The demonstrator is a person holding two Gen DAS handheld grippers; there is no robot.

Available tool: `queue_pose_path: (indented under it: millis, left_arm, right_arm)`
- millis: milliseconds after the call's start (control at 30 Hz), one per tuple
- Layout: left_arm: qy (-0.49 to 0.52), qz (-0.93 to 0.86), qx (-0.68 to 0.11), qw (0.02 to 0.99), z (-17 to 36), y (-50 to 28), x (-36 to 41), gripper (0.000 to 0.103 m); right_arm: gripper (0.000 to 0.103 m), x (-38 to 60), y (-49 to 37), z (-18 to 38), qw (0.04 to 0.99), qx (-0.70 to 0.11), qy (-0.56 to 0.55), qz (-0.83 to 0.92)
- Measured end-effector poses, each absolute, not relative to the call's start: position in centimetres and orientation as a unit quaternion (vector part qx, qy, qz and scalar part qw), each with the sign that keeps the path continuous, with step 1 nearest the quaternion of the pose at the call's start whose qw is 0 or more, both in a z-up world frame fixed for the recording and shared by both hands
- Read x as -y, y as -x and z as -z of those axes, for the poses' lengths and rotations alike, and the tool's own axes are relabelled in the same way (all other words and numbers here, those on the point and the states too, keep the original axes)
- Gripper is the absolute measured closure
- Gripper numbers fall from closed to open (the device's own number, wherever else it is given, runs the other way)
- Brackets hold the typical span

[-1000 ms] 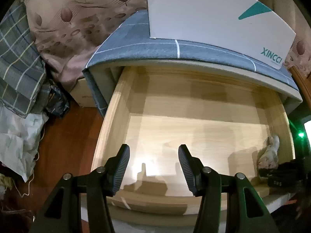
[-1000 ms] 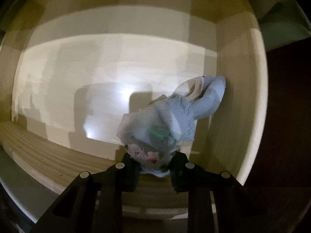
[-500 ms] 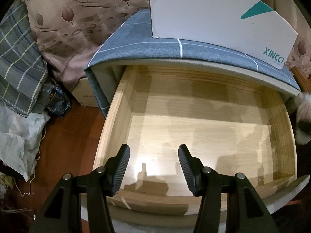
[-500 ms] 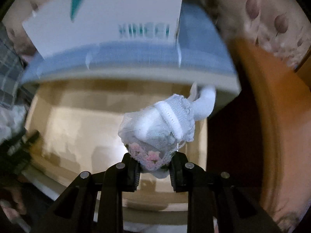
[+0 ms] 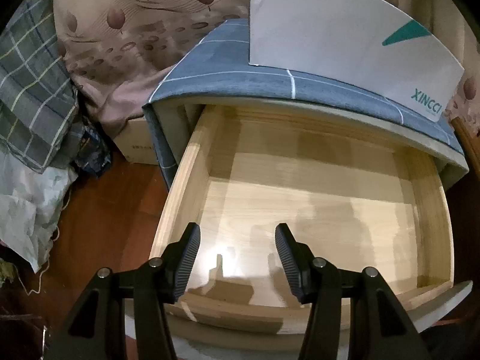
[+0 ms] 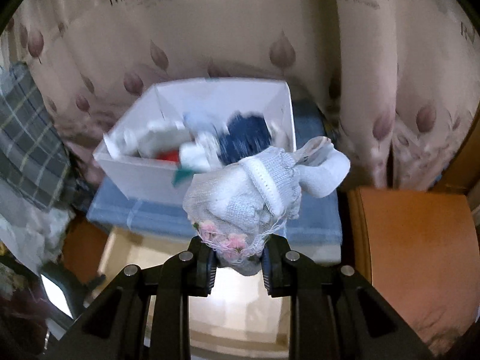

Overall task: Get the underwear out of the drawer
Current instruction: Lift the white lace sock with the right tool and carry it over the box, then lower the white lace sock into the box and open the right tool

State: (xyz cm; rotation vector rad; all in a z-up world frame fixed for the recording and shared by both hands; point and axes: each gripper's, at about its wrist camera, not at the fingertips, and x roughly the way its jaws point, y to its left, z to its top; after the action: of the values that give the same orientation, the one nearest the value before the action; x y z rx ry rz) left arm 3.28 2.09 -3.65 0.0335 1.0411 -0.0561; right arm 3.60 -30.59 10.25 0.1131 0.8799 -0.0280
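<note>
A pale bundle of underwear [image 6: 258, 198], white knit and mesh with pink lace, hangs in my right gripper [image 6: 237, 262], which is shut on its lower end. It is held high above the open wooden drawer [image 6: 240, 309], in front of the white box [image 6: 150, 177]. In the left wrist view the drawer [image 5: 315, 210] stands pulled out with a bare floor. My left gripper [image 5: 237, 255] hovers over the drawer's front edge, open, with nothing between its fingers.
A white box [image 5: 345, 45] marked XINCCI stands on the blue checked cabinet top [image 5: 228, 78] and holds several clothes. Leaf-patterned curtains [image 6: 210, 30] hang behind. A plaid cloth pile [image 5: 30, 96] and a cardboard box [image 5: 138, 141] lie left on the wooden floor.
My right gripper rose out of the drawer with the underwear, tilting up until the white box's inside shows. The bundle left the left wrist view. My left gripper stayed still.
</note>
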Motion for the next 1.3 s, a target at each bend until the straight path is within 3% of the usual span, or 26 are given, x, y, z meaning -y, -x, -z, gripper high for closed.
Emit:
queue_pose_path:
  millis: [367, 933, 1300]
  left_arm:
    - [-0.012, 0.022, -0.497, 0.867, 3.6, -3.3, -2.2, 0.050]
    - [0.002, 0.023, -0.503, 0.864, 3.8, -3.4, -2.6, 0.050]
    - [-0.002, 0.022, -0.502, 0.864, 3.9, -3.5, -2.5, 0.050]
  right_arm:
    - [0.080, 27.3, -11.6, -12.4, 0.903, -0.427, -0.046, -0.009]
    - [0.069, 24.7, -19.1, -6.1, 0.879, -0.477, -0.004, 0.009]
    - [0.026, 24.7, -18.3, -6.3, 0.886, -0.464, -0.009, 0.000]
